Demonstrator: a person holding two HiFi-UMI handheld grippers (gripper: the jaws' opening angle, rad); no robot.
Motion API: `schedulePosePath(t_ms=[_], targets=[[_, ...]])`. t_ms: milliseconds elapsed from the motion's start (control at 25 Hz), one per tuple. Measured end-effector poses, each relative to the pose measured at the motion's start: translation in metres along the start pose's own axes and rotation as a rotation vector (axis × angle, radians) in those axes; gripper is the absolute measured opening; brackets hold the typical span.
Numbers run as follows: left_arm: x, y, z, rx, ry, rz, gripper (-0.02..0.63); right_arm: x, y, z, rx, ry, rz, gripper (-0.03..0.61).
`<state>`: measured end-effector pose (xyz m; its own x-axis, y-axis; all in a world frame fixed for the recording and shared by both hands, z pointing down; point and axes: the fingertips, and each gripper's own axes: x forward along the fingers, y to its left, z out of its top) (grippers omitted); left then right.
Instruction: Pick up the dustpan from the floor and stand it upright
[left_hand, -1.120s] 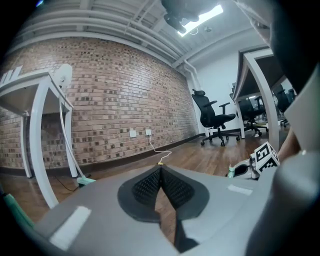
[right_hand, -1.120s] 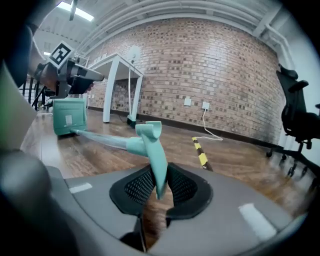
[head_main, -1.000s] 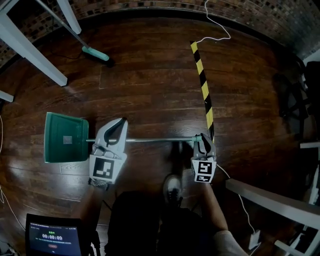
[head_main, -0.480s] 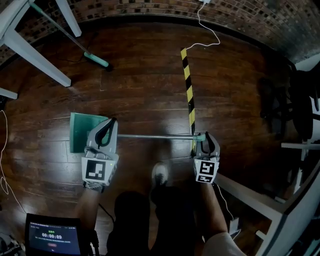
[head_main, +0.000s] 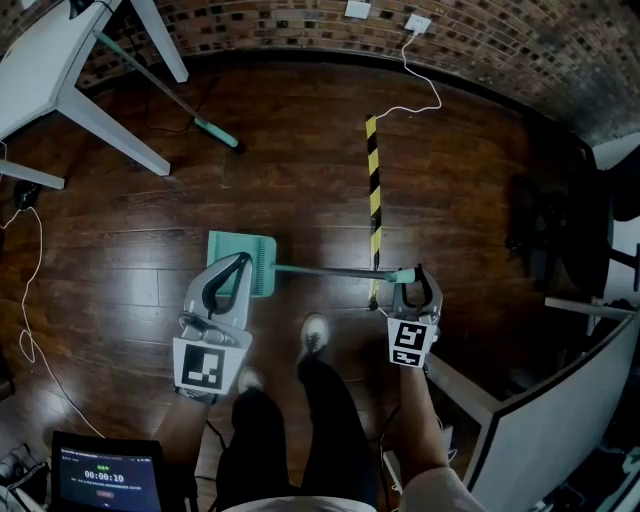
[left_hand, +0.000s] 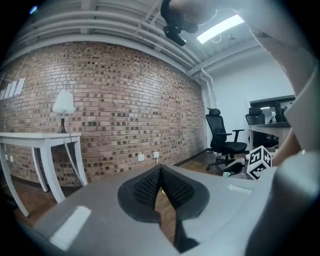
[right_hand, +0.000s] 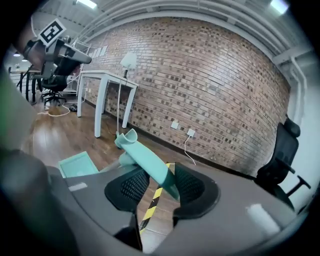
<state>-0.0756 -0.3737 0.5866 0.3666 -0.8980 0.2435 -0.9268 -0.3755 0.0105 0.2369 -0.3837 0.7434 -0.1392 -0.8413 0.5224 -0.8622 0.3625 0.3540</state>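
The green dustpan (head_main: 250, 262) hangs tilted, its pan low at the left. Its metal pole (head_main: 330, 271) runs right to a teal grip (head_main: 400, 275). My right gripper (head_main: 413, 282) has that teal grip (right_hand: 150, 162) between its jaws, which are opening. The grip leans on the right pad, and a gap shows at the left pad. The pan (right_hand: 77, 164) shows low at the left in the right gripper view. My left gripper (head_main: 238, 264) overlaps the pan in the head view. Its pads (left_hand: 150, 186) meet with nothing between them, and no dustpan shows in the left gripper view.
A yellow-black tape strip (head_main: 374, 195) runs across the wood floor toward the brick wall. A teal-headed broom (head_main: 215, 132) leans by the white table (head_main: 95, 115) at the back left. Dark office chairs (head_main: 555, 235) and a white desk (head_main: 565, 400) stand at the right. A tablet (head_main: 105, 478) lies near my feet.
Both grippers and the dustpan have risen well above the floor. The pan has swung in under the left gripper's tip. The right jaws stand wider round the teal grip.
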Motion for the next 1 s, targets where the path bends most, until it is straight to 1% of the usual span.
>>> schedulePosePath(t_ms=[200, 280, 360, 520, 720, 800, 840, 1000], targets=[[-0.007, -0.007, 0.050, -0.006, -0.011, 0.014, 0.002, -0.021, -0.014, 0.036, -0.073, 0.038, 0.008, 0.176], [-0.013, -0.006, 0.069, -0.016, -0.018, 0.022, 0.002, -0.028, -0.013, 0.051, -0.109, 0.053, 0.022, 0.183], [-0.022, -0.003, 0.084, -0.021, -0.014, 0.029, 0.002, -0.033, -0.005, 0.064, -0.165, 0.071, 0.052, 0.192], [-0.042, 0.000, 0.108, -0.012, -0.016, 0.032, 0.002, -0.037, 0.025, 0.092, -0.266, 0.062, 0.119, 0.209], [-0.070, 0.015, 0.130, -0.009, -0.022, 0.063, 0.002, -0.048, 0.064, 0.112, -0.327, 0.072, 0.181, 0.224], [-0.081, 0.020, 0.137, -0.016, -0.022, 0.078, 0.002, -0.055, 0.077, 0.117, -0.327, 0.088, 0.215, 0.235], [-0.086, 0.023, 0.141, -0.018, -0.019, 0.086, 0.002, -0.059, 0.082, 0.120, -0.310, 0.096, 0.233, 0.243], [-0.100, 0.031, 0.152, -0.012, -0.037, 0.105, 0.002, -0.072, 0.089, 0.125, -0.165, 0.132, 0.264, 0.276]])
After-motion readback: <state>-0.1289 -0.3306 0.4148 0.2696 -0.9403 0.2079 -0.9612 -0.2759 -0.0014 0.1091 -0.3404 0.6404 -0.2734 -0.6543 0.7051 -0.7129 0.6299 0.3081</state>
